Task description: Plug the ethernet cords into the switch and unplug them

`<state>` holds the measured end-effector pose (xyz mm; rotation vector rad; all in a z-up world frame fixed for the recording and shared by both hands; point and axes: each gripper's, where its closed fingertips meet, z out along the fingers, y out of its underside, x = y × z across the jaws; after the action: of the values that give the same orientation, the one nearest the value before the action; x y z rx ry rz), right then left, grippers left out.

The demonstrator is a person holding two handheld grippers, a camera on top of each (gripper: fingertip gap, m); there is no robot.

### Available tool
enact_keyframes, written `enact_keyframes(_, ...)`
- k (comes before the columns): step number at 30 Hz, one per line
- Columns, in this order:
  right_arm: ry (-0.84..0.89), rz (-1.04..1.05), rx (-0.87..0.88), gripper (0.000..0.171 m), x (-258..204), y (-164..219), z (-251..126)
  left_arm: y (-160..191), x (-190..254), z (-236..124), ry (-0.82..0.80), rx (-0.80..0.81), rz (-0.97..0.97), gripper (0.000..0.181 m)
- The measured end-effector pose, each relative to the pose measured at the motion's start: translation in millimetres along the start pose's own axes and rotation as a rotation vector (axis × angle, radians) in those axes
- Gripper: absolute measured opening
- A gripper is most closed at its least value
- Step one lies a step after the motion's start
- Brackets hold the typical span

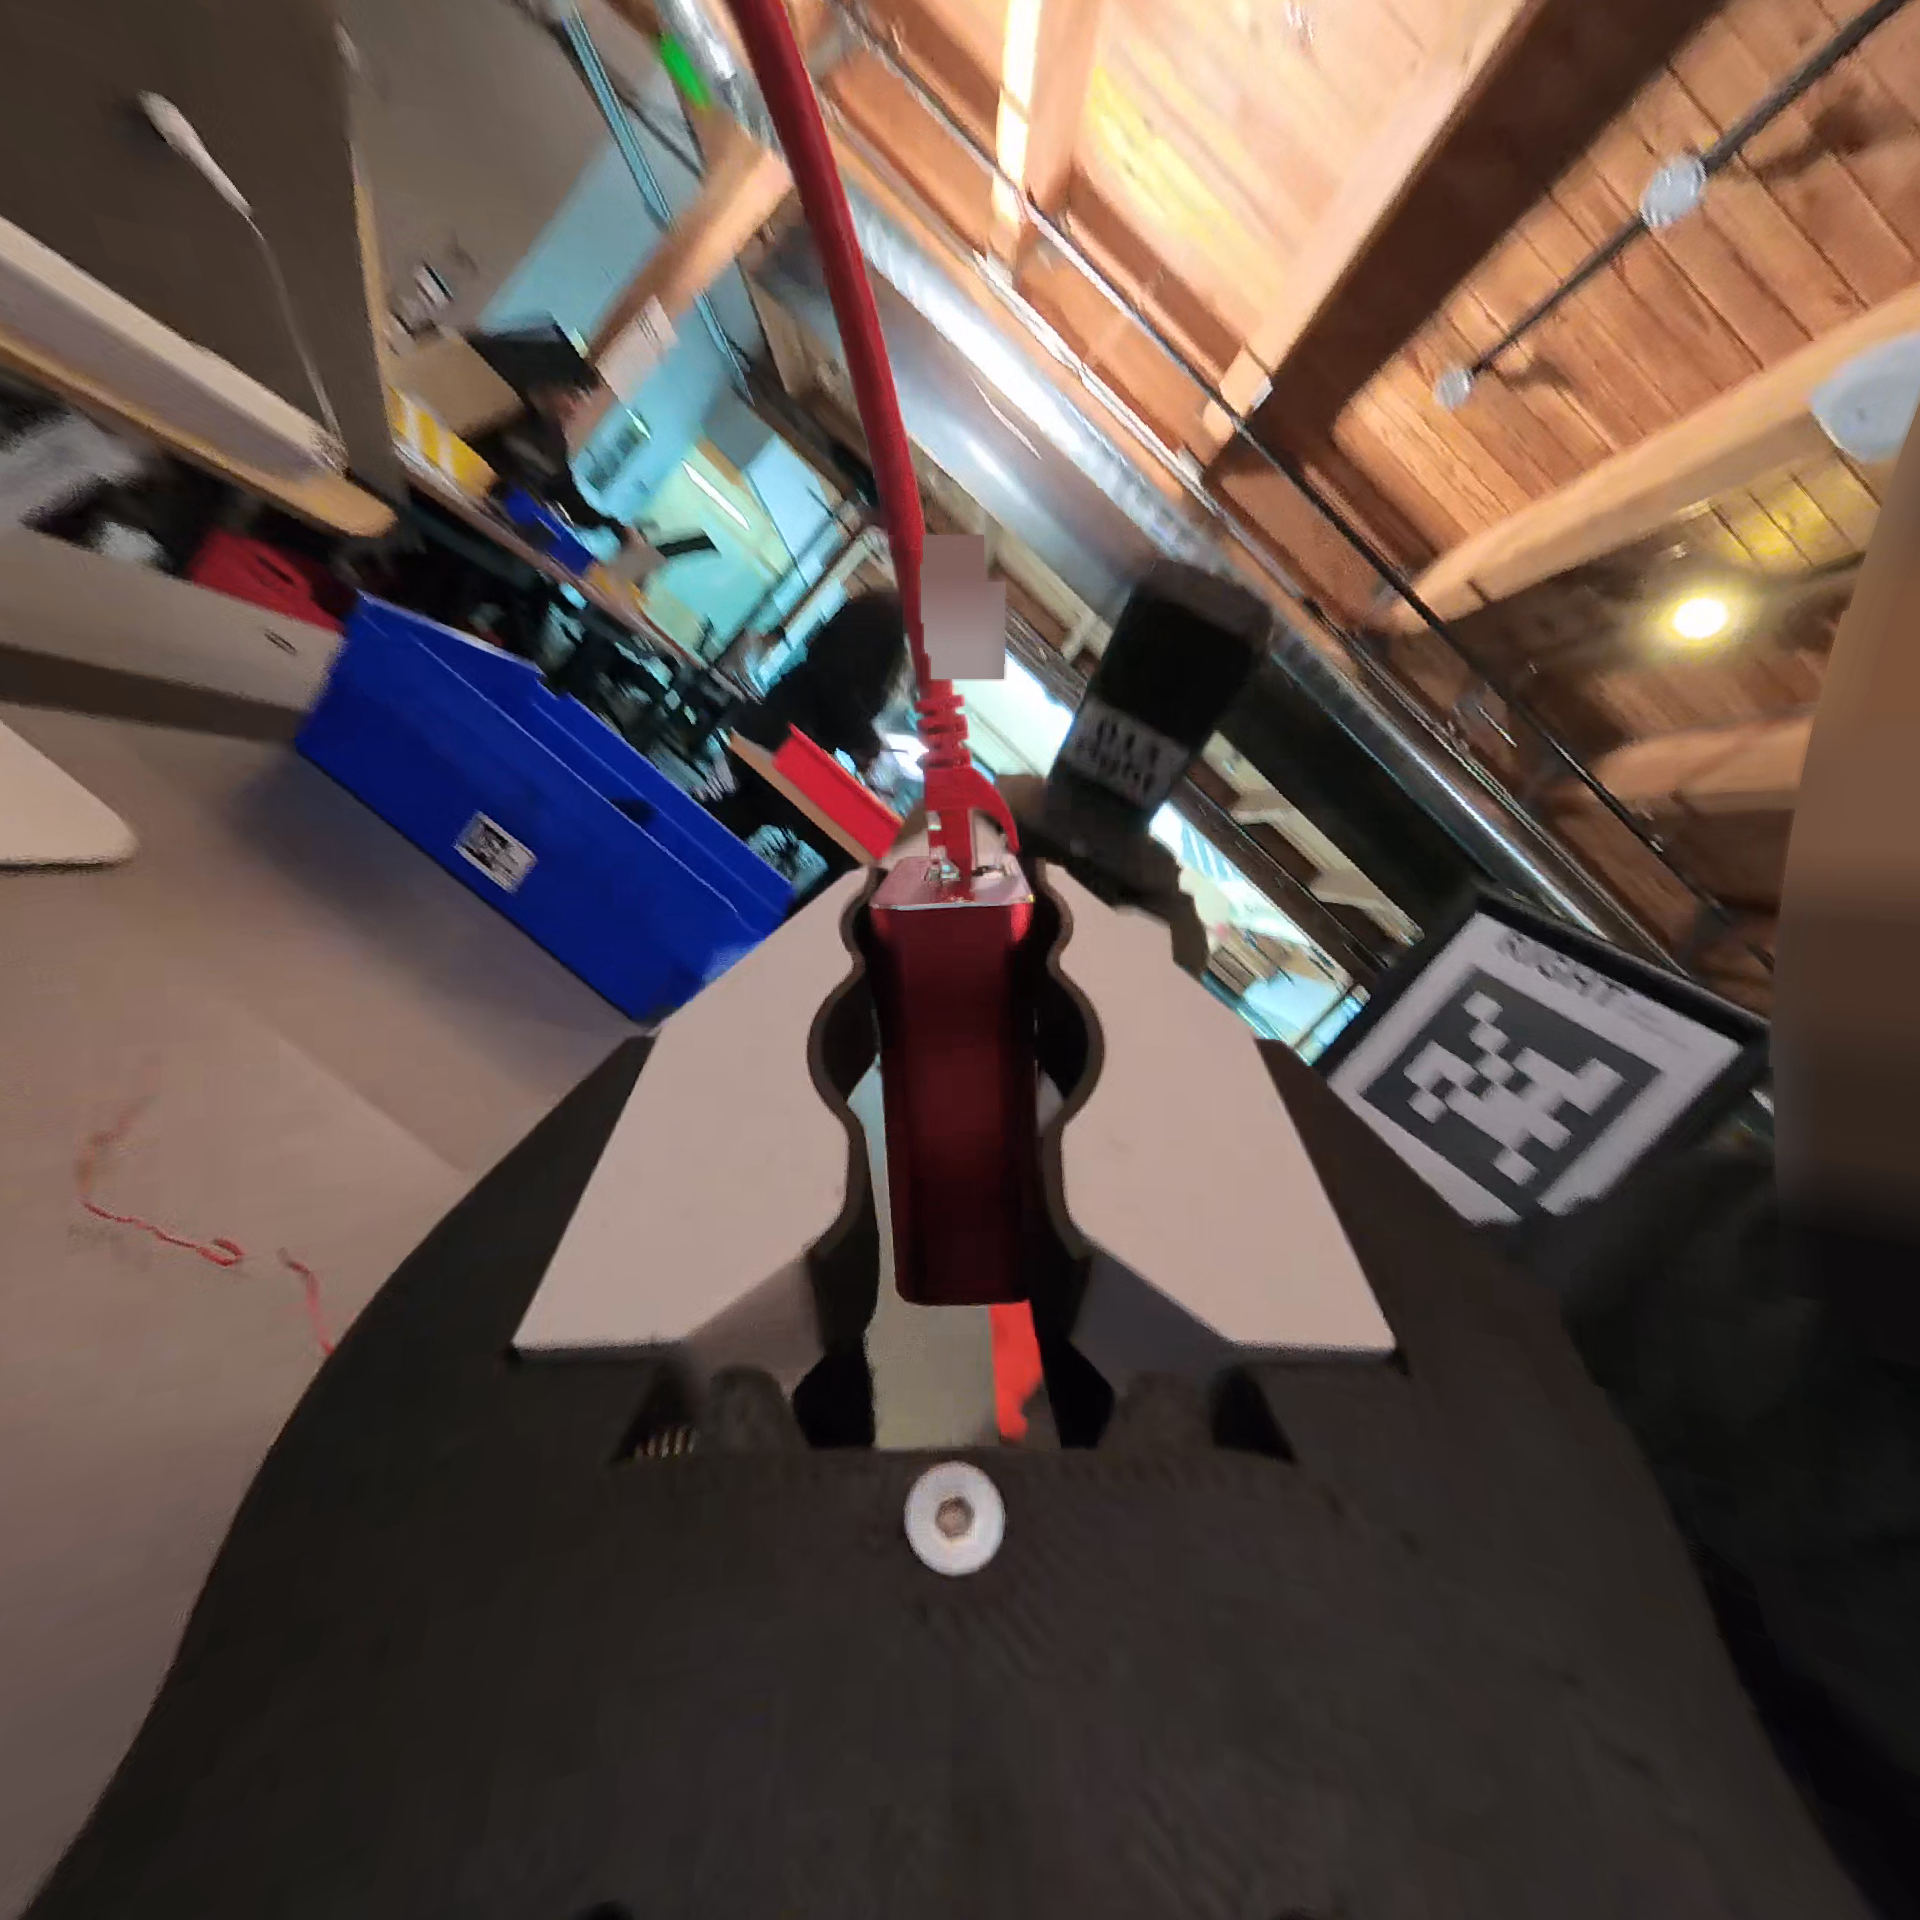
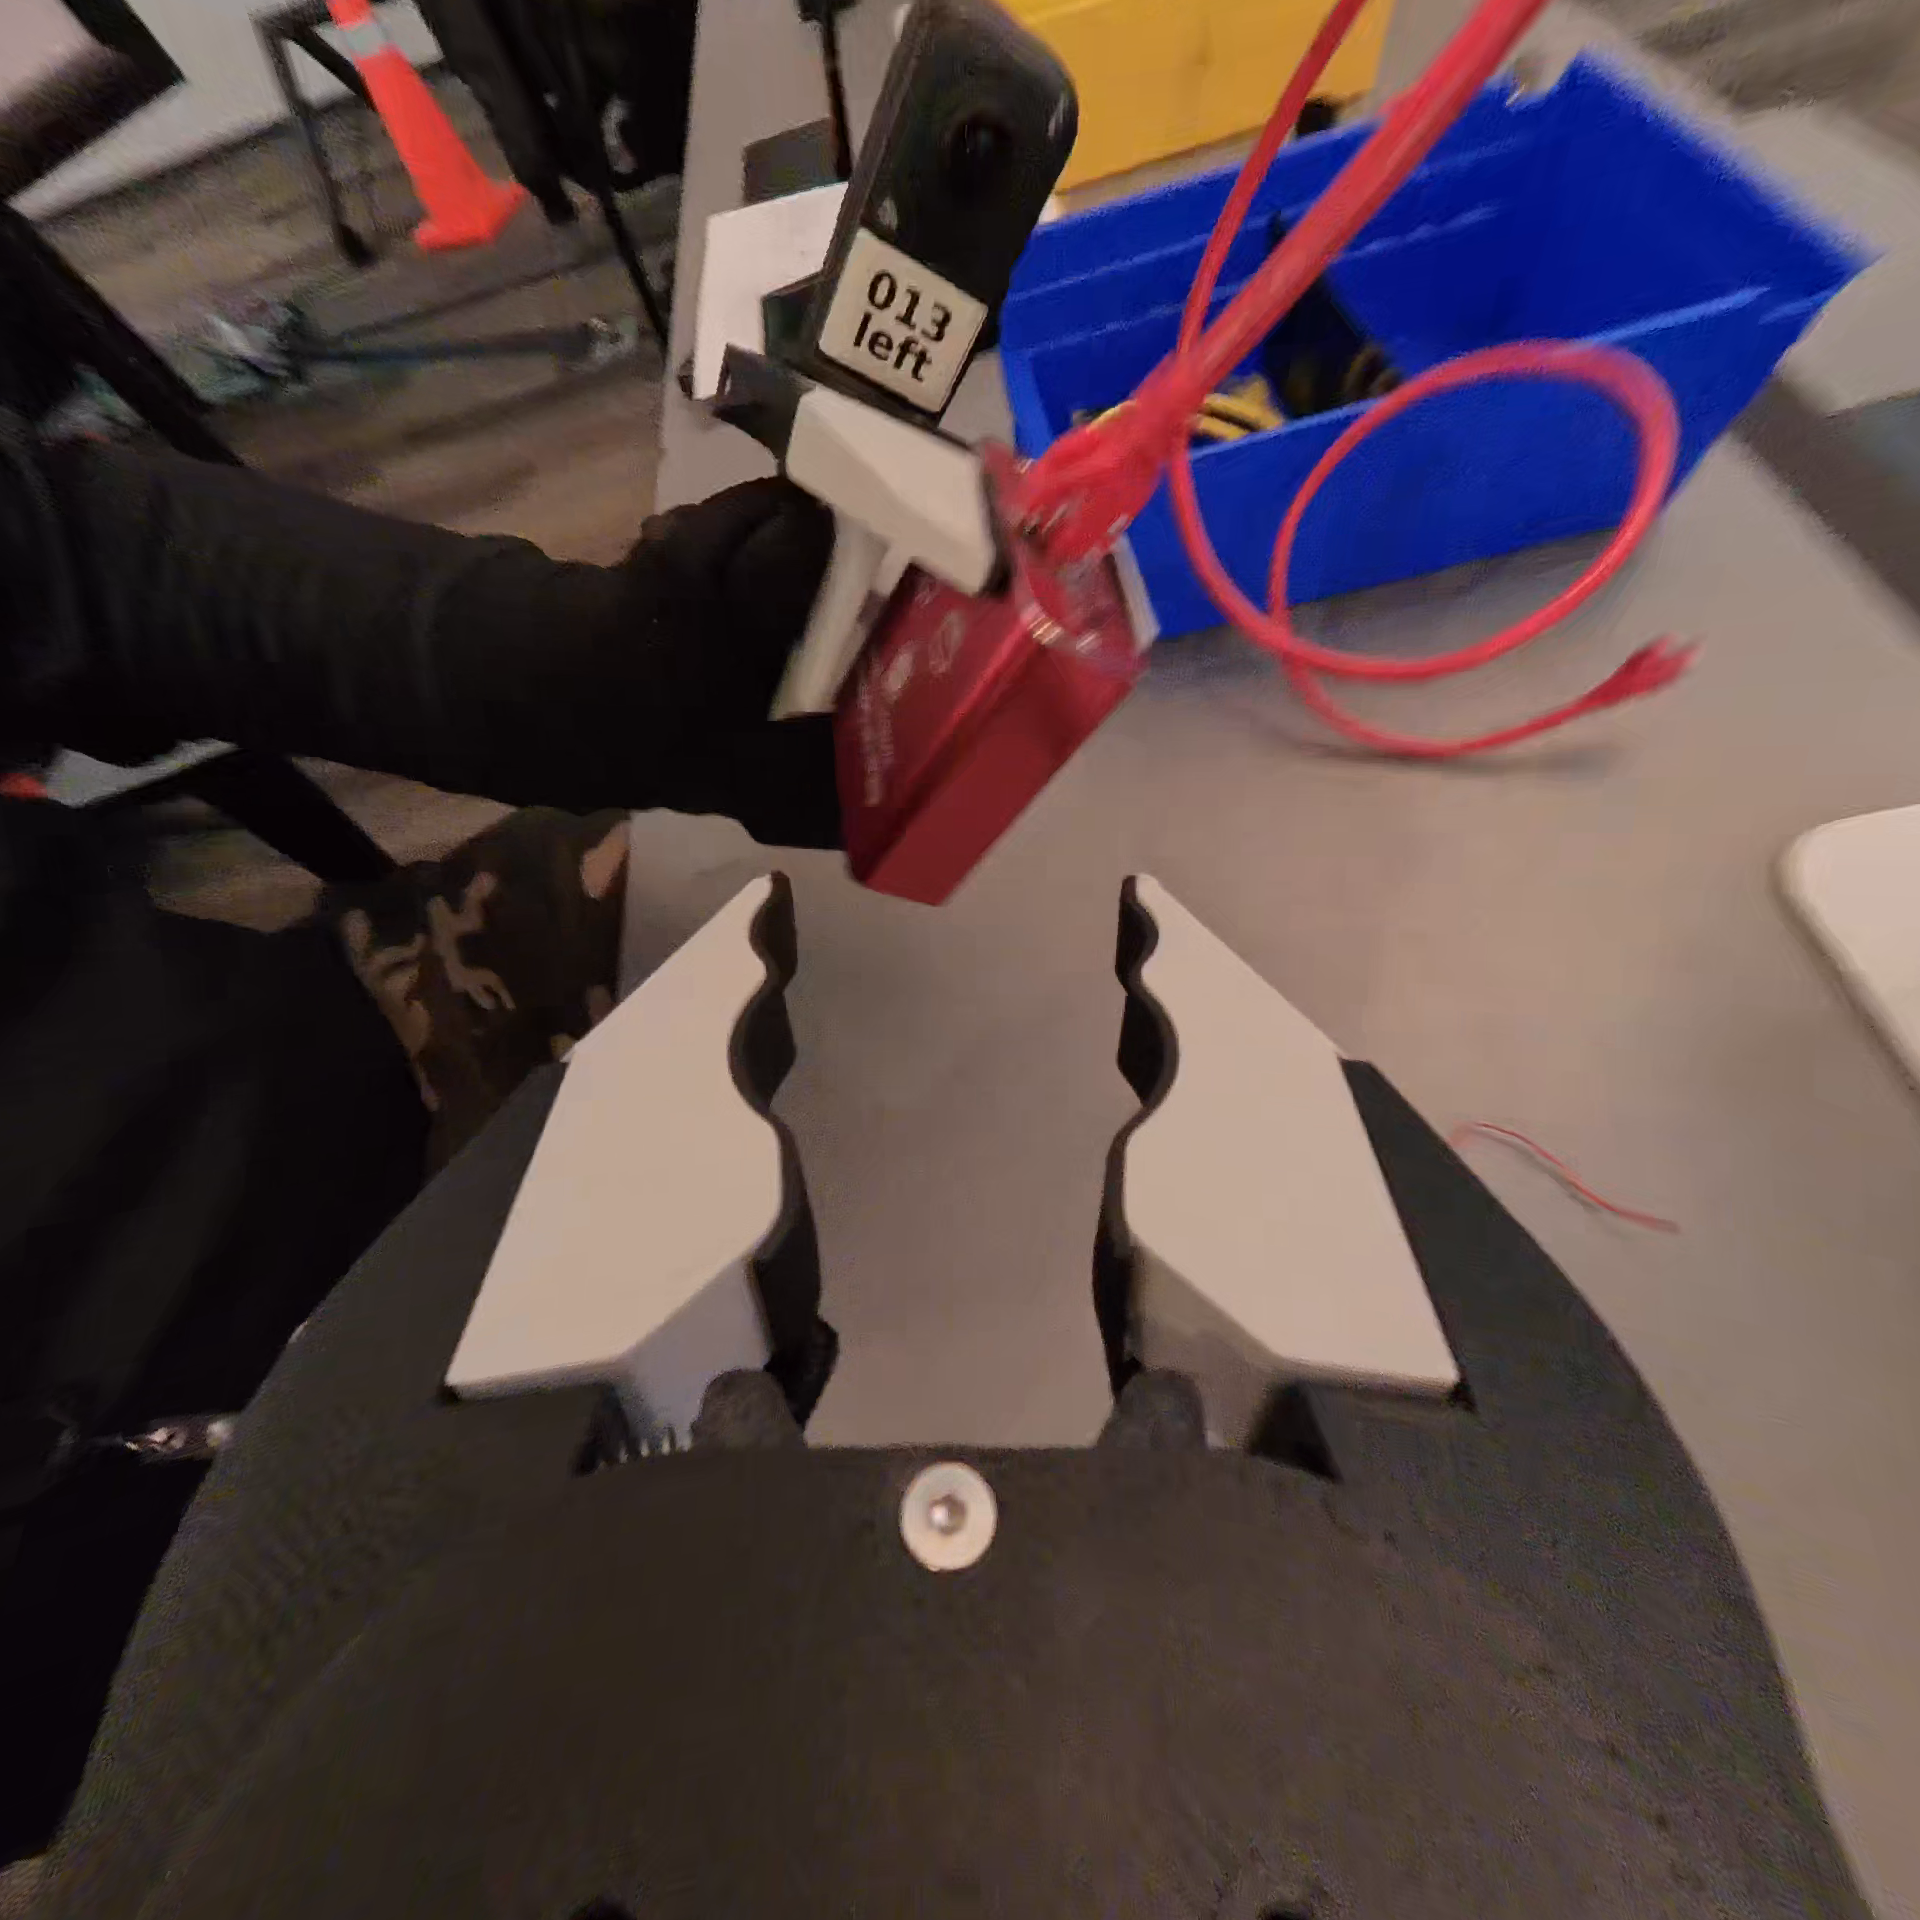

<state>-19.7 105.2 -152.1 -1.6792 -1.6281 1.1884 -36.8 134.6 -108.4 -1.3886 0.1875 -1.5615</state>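
My left gripper (image 1: 951, 883) is shut on the red metal switch (image 1: 954, 1101), held up in the air and tilted. A red ethernet cord (image 1: 852, 332) is plugged into the switch's top face and rises out of the frame. In the right wrist view the left gripper (image 2: 987, 540) holds the same switch (image 2: 966, 727) above the grey table, with several red cords (image 2: 1247, 260) plugged in and one loop (image 2: 1455, 561) hanging to the table. My right gripper (image 2: 951, 894) is open and empty, just below the switch.
A blue bin (image 2: 1507, 312) stands on the grey table (image 2: 1351, 987) behind the switch; it also shows in the left wrist view (image 1: 540, 810). A yellow bin (image 2: 1174, 73) is behind it. A white object (image 2: 1860, 935) lies at the right edge. A thin red wire scrap (image 2: 1569, 1184) lies on the table. Across from one pair of fingers to the other is roughly 5 cm.
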Motion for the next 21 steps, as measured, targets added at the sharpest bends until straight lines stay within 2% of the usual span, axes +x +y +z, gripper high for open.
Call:
enact_keyframes(5, -0.101, 0.158, 0.158, 0.033, 5.0, -9.1, 23.4, -0.3, -8.1, 13.7, -0.003, 0.077, -0.003, 0.024)
enact_keyframes(9, -0.164, 0.214, 0.174, 0.028, 7.3, -4.6, 19.7, 2.8, -12.9, 14.7, -0.027, 0.068, -0.003, 0.024)
enact_keyframes(11, -0.189, 0.237, 0.159, 0.026, 10.2, 2.2, 14.4, 7.5, -17.7, 9.9, -0.075, 0.033, -0.013, 0.029)
enact_keyframes(16, -0.213, 0.317, 0.046, 0.024, 21.2, 33.4, 7.7, 43.4, -29.5, -22.9, -0.324, -0.191, 0.081, 0.034)
enact_keyframes(21, -0.156, 0.412, -0.105, 0.023, 41.6, 80.0, 21.0, 85.4, -33.0, -70.9, -0.456, -0.392, 0.001, 0.031)
